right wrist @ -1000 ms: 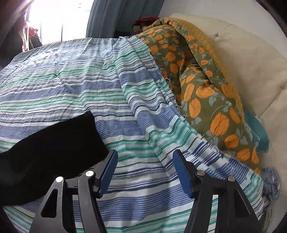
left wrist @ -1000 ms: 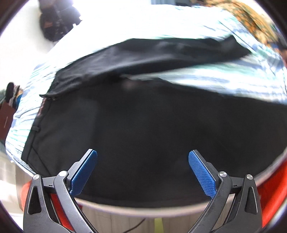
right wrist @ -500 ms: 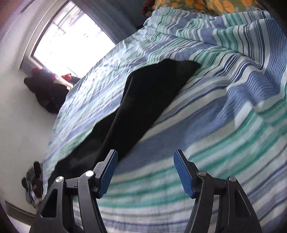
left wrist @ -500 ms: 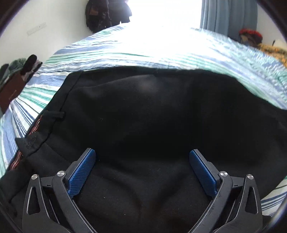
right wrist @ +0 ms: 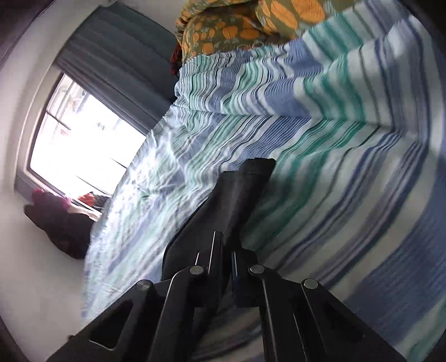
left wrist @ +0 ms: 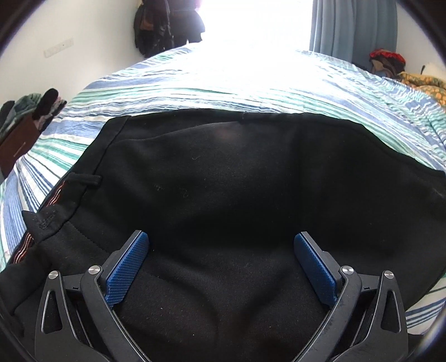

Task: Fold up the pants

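Observation:
Black pants [left wrist: 228, 195] lie spread on a bed with a blue, green and white striped sheet [left wrist: 223, 83]. The waistband with a belt loop [left wrist: 83, 179] is at the left. My left gripper [left wrist: 220, 259] is open, its blue pads [left wrist: 128, 267] resting low over the pants' near part. In the right wrist view my right gripper [right wrist: 227, 250] is shut on a pant leg [right wrist: 242, 192], which runs away from the jaws across the sheet [right wrist: 334, 167]. That view is tilted and blurred.
An orange-patterned blanket [right wrist: 237, 25] lies at the head of the bed. A window [right wrist: 80, 150] and grey curtain [left wrist: 351, 27] are beyond. Dark clothes [left wrist: 167, 25] hang on the wall, and a brown box with clothes [left wrist: 19, 131] stands left of the bed.
My right gripper has closed on the pant leg and rolled further. My left gripper came lower over the waist area and stays open.

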{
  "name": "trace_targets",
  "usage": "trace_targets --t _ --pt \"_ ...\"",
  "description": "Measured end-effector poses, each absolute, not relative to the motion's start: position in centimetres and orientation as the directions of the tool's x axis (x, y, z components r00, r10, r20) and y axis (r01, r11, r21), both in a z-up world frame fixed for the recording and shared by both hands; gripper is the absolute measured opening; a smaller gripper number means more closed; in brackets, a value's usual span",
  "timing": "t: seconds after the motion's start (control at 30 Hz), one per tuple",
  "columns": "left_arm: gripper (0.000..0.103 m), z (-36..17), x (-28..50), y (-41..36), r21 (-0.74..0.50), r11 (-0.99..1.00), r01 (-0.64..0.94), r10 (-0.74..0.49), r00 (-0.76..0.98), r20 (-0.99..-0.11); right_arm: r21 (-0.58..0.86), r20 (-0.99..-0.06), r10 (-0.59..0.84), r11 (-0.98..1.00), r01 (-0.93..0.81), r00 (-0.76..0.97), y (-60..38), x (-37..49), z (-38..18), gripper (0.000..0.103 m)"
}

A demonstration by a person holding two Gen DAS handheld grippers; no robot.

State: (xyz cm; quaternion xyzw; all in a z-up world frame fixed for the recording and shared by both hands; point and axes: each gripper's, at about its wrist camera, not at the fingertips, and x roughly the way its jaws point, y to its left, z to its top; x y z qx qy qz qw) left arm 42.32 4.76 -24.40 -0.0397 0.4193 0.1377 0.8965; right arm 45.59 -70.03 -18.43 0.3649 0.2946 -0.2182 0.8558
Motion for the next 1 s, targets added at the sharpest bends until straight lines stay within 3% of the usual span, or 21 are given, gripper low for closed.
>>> trace_targets --t 0.07,0.17,0.2,0.33,0.4,0.47,0.53,0.6,0.7,0.8,0.83,0.9,0.93,1.0 --pt "0.102 -24.4 42.4 4.7 0.047 0.959 -0.281 0.216 0.609 -0.763 0.370 -0.755 -0.216 0.639 0.675 0.619 -70.4 44.4 -19.5 0.019" --pt "0.102 -24.3 42.4 4.5 0.054 0.958 -0.281 0.220 0.604 -0.766 0.189 -0.742 -0.373 0.680 0.708 0.557 -68.5 43.2 -17.0 0.043" --pt "0.102 -24.3 42.4 4.4 0.057 0.958 -0.281 0.222 0.602 -0.767 0.148 -0.729 -0.381 0.724 0.674 0.569 -66.8 43.4 -16.0 0.044" --pt "0.102 -23.5 42.9 4.2 0.089 0.955 -0.282 0.240 0.562 -0.792 0.147 -0.720 -0.165 0.913 0.381 0.674 -57.0 41.6 -12.9 0.046" --pt "0.102 -21.8 42.3 3.4 0.098 0.957 -0.275 0.236 0.531 -0.814 0.198 -0.716 -0.016 0.954 0.226 0.698 -51.0 38.2 -11.9 0.054" --pt "0.102 -19.6 40.0 2.1 0.007 0.973 -0.231 0.138 0.560 -0.817 0.287 -0.708 0.145 0.953 0.095 0.691 -45.7 34.0 -12.0 0.075" --pt "0.102 -17.9 36.6 -0.1 -0.091 0.985 -0.150 0.013 0.581 -0.814 0.388 -0.704 0.296 0.922 0.001 0.646 -41.6 29.2 -13.5 0.076" --pt "0.102 -17.7 33.2 -3.2 -0.151 0.988 -0.037 -0.106 0.549 -0.829 0.443 -0.724 0.357 0.896 0.002 0.591 -39.8 25.4 -15.3 0.076" --pt "0.102 -20.2 28.3 -8.5 -0.147 0.976 0.159 -0.202 0.423 -0.883 0.402 -0.775 0.240 0.901 0.164 0.584 -42.5 20.1 -17.6 0.076" --pt "0.103 -22.6 24.4 -11.5 0.035 0.971 0.237 -0.078 0.452 -0.888 0.227 -0.822 -0.101 0.844 0.486 0.560 -50.3 14.7 -18.7 0.076" --pt "0.103 -22.5 23.7 -11.8 0.059 0.969 0.240 -0.065 0.477 -0.877 0.235 -0.809 -0.182 0.771 0.592 0.558 -53.0 12.6 -18.7 0.076" --pt "0.102 -21.9 23.7 -11.8 0.048 0.965 0.257 -0.077 0.455 -0.887 0.499 -0.715 -0.155 0.571 0.652 0.682 -56.9 8.2 -18.7 0.076" --pt "0.102 -21.4 24.2 -11.5 0.035 0.967 0.252 -0.083 0.443 -0.893 0.533 -0.692 -0.173 0.532 0.658 0.700 -57.6 7.2 -18.4 0.076" --pt "0.102 -19.7 25.5 -10.2 0.016 0.980 0.200 -0.082 0.474 -0.877 0.445 -0.705 -0.290 0.529 0.722 0.647 -57.1 6.7 -17.9 0.082"
